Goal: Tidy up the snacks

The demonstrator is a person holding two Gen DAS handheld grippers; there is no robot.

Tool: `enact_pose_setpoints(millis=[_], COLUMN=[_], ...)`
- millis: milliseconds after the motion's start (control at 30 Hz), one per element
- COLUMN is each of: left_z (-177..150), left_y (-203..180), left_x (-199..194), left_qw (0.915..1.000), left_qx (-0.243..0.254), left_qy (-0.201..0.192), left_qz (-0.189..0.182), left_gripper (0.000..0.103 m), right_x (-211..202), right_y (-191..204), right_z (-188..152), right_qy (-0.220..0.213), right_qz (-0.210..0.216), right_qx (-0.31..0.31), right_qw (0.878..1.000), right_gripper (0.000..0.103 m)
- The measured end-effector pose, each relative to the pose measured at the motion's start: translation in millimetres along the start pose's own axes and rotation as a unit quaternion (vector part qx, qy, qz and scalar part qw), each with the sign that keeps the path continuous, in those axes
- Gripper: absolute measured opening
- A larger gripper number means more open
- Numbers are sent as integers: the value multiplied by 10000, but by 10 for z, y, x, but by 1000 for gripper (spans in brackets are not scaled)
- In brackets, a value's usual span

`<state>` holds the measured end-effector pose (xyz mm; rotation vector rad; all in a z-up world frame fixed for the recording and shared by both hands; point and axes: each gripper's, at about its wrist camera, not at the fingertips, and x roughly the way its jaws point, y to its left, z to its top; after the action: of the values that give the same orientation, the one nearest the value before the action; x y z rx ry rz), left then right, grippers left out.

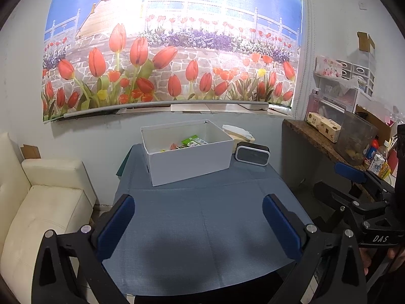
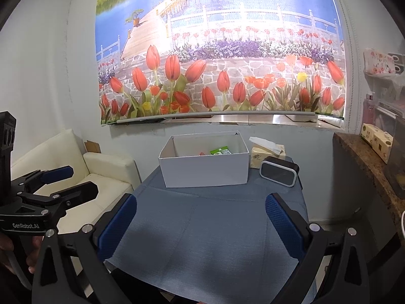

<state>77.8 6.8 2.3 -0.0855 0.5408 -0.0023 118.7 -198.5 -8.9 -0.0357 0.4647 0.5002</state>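
A white cardboard box [image 1: 192, 163] [image 2: 206, 171] stands at the far end of the blue-grey table [image 1: 202, 228] [image 2: 210, 228]. Inside it lie snack packs, a green one [image 1: 193, 141] [image 2: 219, 150] uppermost and a red one [image 1: 174, 146] beside it. My left gripper [image 1: 198, 228] hovers open over the near part of the table, nothing between its blue pads. My right gripper [image 2: 201, 228] is open too and holds nothing. Each gripper shows at the edge of the other's view, the right gripper [image 1: 354, 185] and the left gripper [image 2: 63, 182].
A small grey speaker [image 1: 251, 154] [image 2: 279, 171] and a tissue pack [image 2: 267, 152] sit right of the box. A cream sofa [image 1: 38, 202] [image 2: 101, 174] is on the left. A cluttered wooden shelf [image 1: 329, 139] [image 2: 367, 157] runs along the right. A tulip poster hangs behind.
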Motion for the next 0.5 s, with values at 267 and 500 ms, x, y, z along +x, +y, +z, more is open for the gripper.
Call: enact_pose_setpoints(millis=[267, 500], left_z=[-20, -31], left_y=[-12, -19], left_x=[10, 24], left_qw=[10000, 10000], left_qx=[-8, -21], left_qy=[17, 35], left_qz=[-19, -57], left_gripper=[103, 103], right_x=[4, 17], right_y=[3, 5], right_z=[-1, 2], right_qy=[12, 42], right_qz=[12, 58], right_qx=[7, 23], right_qw=[10000, 10000], right_gripper=[103, 103])
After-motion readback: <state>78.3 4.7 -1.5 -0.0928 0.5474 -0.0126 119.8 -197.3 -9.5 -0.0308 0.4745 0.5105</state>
